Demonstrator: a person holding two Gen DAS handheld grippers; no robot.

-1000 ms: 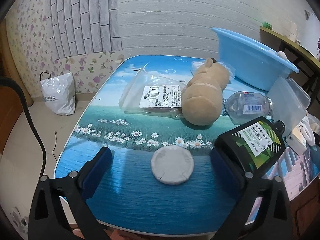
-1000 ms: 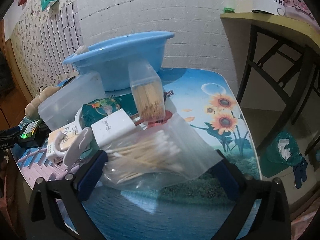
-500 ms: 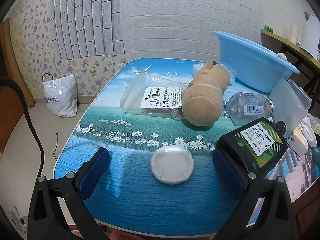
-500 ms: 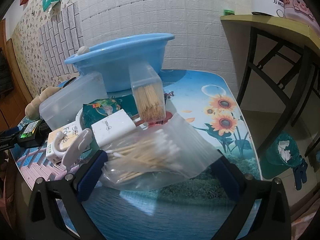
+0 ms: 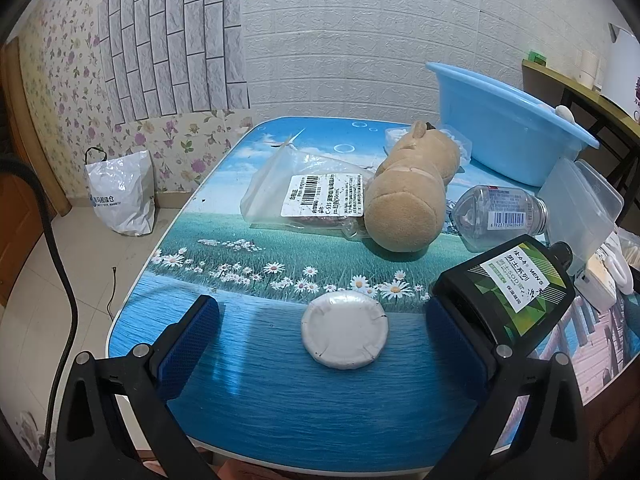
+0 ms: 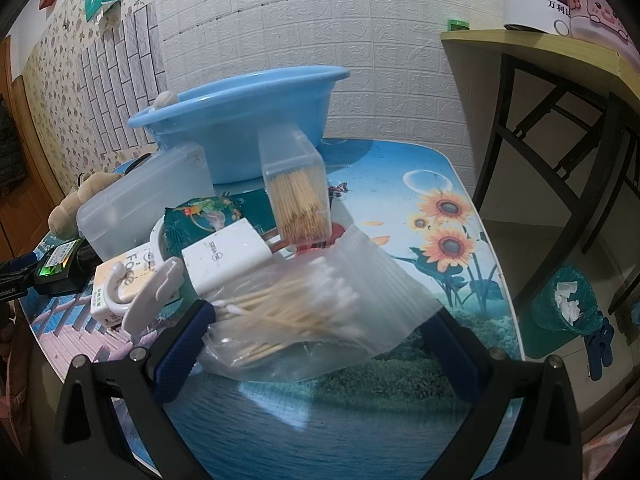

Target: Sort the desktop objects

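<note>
your left gripper [image 5: 320, 340] is wide open and holds nothing; the round white lid [image 5: 345, 334] lies on the table [image 5: 320, 420] between its fingers. your right gripper [image 6: 316, 344] is wide open too, with the bag of cotton swabs [image 6: 304, 320] between its fingers, not squeezed.

Left wrist cam sits low at the near edge of the desk [image 5: 256, 400], looking forward between its own wide-apart jaws toward the back wall, with a white disc [image 5: 345, 335] close in and a plush [image 5: 412, 196] further off. Right wrist cam is just as low and even closer to its stuff, a swab bag [image 6: 304, 320] filling the space between its jaws, facing the same wall. Both catch the blue basin [image 5: 508, 136] [image 6: 244, 120], the clear box [image 5: 580, 204] [image 6: 144, 196], the plush [image 6: 76, 204] and the black bottle [image 5: 516, 292] [image 6: 60, 264], so the views overlap mid-desk.
</note>
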